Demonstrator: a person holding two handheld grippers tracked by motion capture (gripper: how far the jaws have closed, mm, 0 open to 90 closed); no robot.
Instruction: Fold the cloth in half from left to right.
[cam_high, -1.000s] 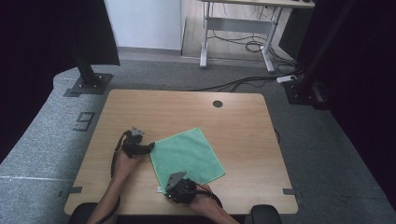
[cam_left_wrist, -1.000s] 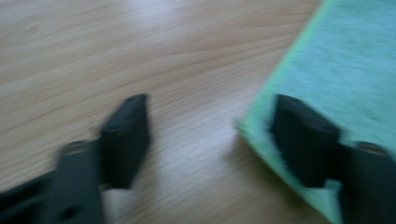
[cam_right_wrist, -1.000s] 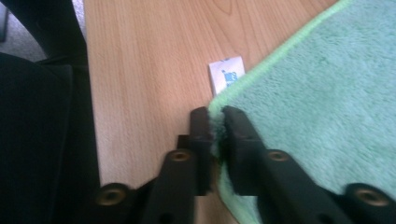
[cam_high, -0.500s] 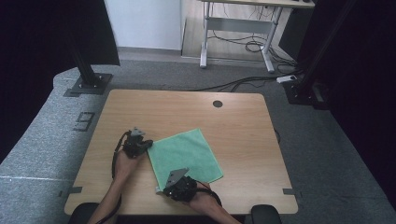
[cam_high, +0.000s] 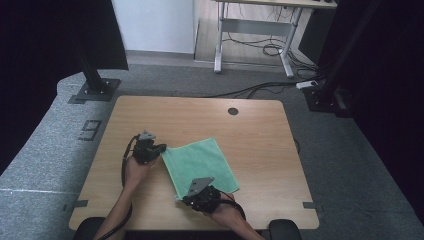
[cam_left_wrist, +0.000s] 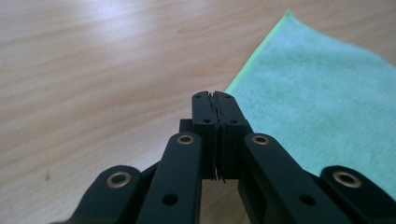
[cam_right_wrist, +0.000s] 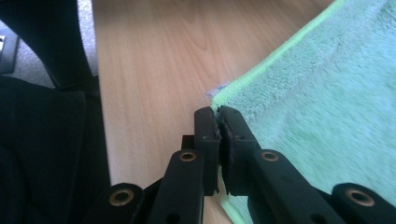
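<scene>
A green cloth (cam_high: 200, 162) lies flat on the wooden table (cam_high: 250, 130), turned like a diamond. My left gripper (cam_high: 159, 148) is at its left corner. In the left gripper view the jaws (cam_left_wrist: 215, 97) are pressed together just where the cloth's (cam_left_wrist: 327, 93) bright edge runs in under the tips. My right gripper (cam_high: 182, 199) is at the near corner by the table's front edge. In the right gripper view its jaws (cam_right_wrist: 215, 112) are shut on the corner of the cloth (cam_right_wrist: 327, 93), whose edge comes out from between the tips.
A round cable hole (cam_high: 233, 111) sits near the table's far edge. Bare wood lies right of the cloth and beyond it. On the grey floor behind stand a black stand base (cam_high: 95, 90), a desk frame (cam_high: 252, 47) and cables.
My right gripper has risen a little with the cloth's near corner. The left hand has stayed at the left corner, and the cloth has barely shifted.
</scene>
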